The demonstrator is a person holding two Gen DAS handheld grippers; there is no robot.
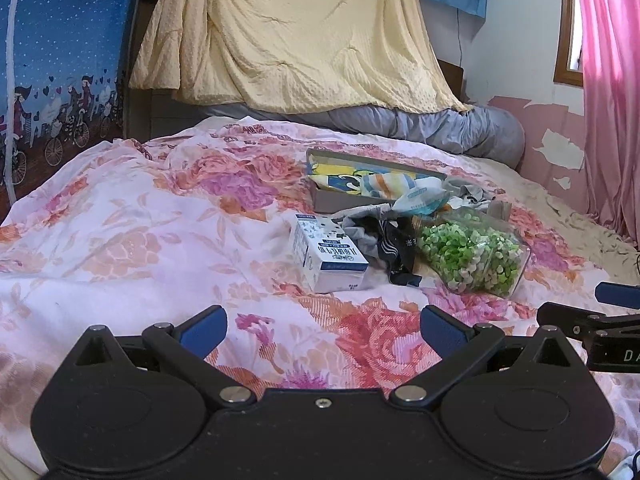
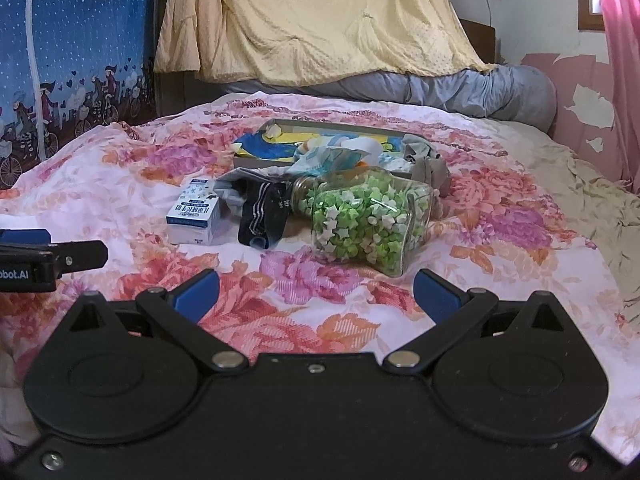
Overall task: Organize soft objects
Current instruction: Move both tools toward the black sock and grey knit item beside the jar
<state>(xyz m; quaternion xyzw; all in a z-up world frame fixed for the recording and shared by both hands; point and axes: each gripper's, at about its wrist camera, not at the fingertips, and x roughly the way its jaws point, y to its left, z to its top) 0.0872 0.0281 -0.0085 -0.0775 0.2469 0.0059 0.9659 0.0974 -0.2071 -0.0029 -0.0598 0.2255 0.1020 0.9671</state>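
A shallow grey box (image 1: 320, 196) (image 2: 256, 162) lies on the floral bedspread with a blue-and-yellow cloth (image 1: 340, 174) (image 2: 264, 148) inside. In front of it sit a dark striped sock (image 1: 394, 250) (image 2: 264, 208), a pale blue-white cloth (image 1: 420, 196) (image 2: 328, 160) and grey garments (image 1: 470, 194) (image 2: 430, 168). My left gripper (image 1: 324, 328) is open and empty, short of the pile. My right gripper (image 2: 316, 290) is also open and empty, just before the jar.
A glass jar of green and white paper stars (image 1: 476, 256) (image 2: 360, 222) lies on its side. A small milk carton (image 1: 328, 256) (image 2: 194, 216) lies left of the sock. A grey bolster (image 1: 440, 126) and yellow blanket (image 1: 300, 40) back the bed; pink curtain (image 1: 612, 80) at right.
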